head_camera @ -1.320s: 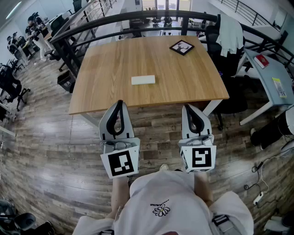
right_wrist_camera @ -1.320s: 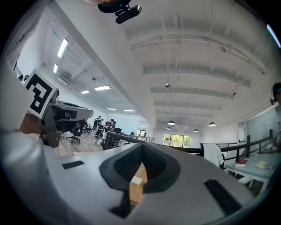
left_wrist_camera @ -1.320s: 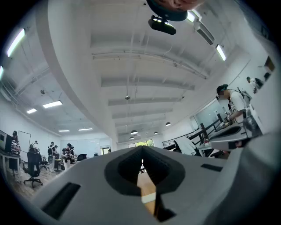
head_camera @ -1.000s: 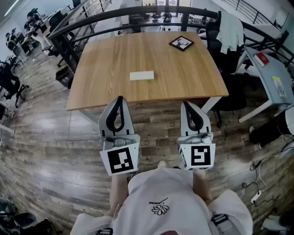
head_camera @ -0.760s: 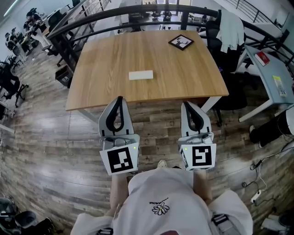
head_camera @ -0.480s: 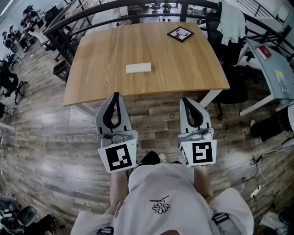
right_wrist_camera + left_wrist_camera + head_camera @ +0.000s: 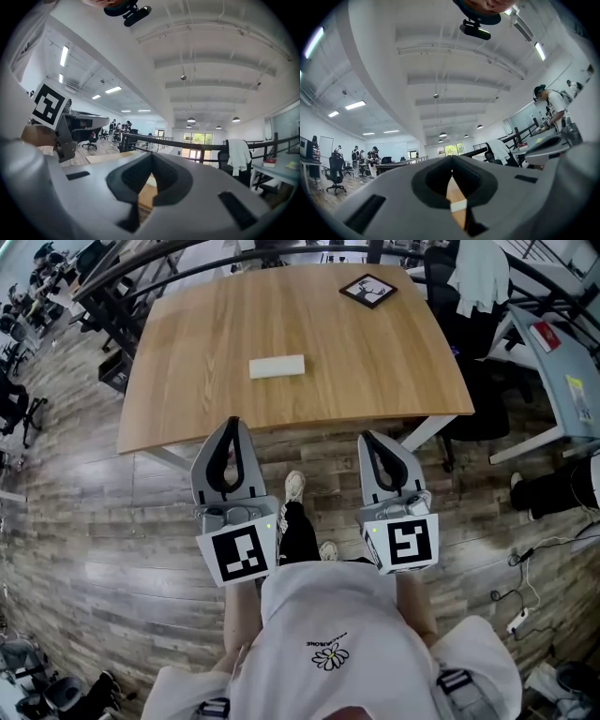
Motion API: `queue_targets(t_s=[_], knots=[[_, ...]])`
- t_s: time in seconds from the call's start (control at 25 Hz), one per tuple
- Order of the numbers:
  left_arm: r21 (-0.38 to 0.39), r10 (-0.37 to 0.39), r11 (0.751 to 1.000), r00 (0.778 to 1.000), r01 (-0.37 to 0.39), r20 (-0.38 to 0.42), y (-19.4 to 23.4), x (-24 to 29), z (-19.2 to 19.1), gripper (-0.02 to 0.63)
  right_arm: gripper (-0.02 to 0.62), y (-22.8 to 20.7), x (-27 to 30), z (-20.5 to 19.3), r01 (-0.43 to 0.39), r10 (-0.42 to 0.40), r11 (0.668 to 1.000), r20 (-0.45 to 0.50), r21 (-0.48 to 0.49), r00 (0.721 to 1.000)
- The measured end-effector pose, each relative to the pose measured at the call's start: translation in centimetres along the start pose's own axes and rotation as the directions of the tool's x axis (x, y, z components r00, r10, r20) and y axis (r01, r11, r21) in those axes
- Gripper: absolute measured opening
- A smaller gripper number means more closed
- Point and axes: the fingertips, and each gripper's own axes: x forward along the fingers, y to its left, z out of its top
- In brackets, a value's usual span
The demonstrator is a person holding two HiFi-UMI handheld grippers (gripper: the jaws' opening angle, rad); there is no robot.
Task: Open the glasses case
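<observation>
Ahead, the glasses case [image 7: 277, 367] lies crosswise on the table [image 7: 384, 371], apparently closed. The left gripper [image 7: 231, 422] is nearer than the right gripper [image 7: 367, 438]; both have jaws together, empty.

I see lots of free room above the table [image 7: 206, 343]. Only a white case [image 7: 277, 367] near the table's middle and a small black picture [image 7: 367, 291] at the table's far right corner sit on it. A chair with a white cloth [image 7: 480, 273] crowds that corner.
</observation>
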Motion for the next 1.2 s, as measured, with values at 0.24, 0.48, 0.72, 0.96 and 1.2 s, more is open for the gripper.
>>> queue_targets(t_s=[0.24, 0.48, 0.72, 0.96, 1.2], knots=[[-0.018, -0.023, 1.000, 1.000, 0.023, -0.004, 1.2, 5.7, -2.3, 0.017, 0.008, -1.6, 5.6, -0.9, 0.015, -0.015, 1.000, -0.003, -0.001, 1.000], [-0.054, -0.065, 0.996, 0.998, 0.064, -0.019, 3.8, 14.4, -5.7, 0.017, 0.008, -3.8, 14.4, -1.1, 0.031, -0.031, 0.999, -0.004, -0.014, 0.999], [-0.049, -0.156, 0.987, 0.988, 0.155, -0.016, 6.3, 24.0, -7.2, 0.017, 0.008, -6.4, 23.8, 0.0, 0.079, -0.080, 0.997, -0.024, -0.018, 0.997], [-0.058, -0.253, 0.966, 0.967, 0.252, -0.019, 8.1, 31.0, -8.2, 0.017, 0.008, -8.0, 30.1, 0.0, 0.125, -0.126, 0.992, -0.067, -0.014, 0.990], [-0.073, -0.290, 0.955, 0.956, 0.286, -0.049, 7.8, 34.0, -10.2, 0.017, 0.008, -9.5, 32.4, -1.4, 0.154, -0.152, 0.988, -0.108, 0.010, 0.983]])
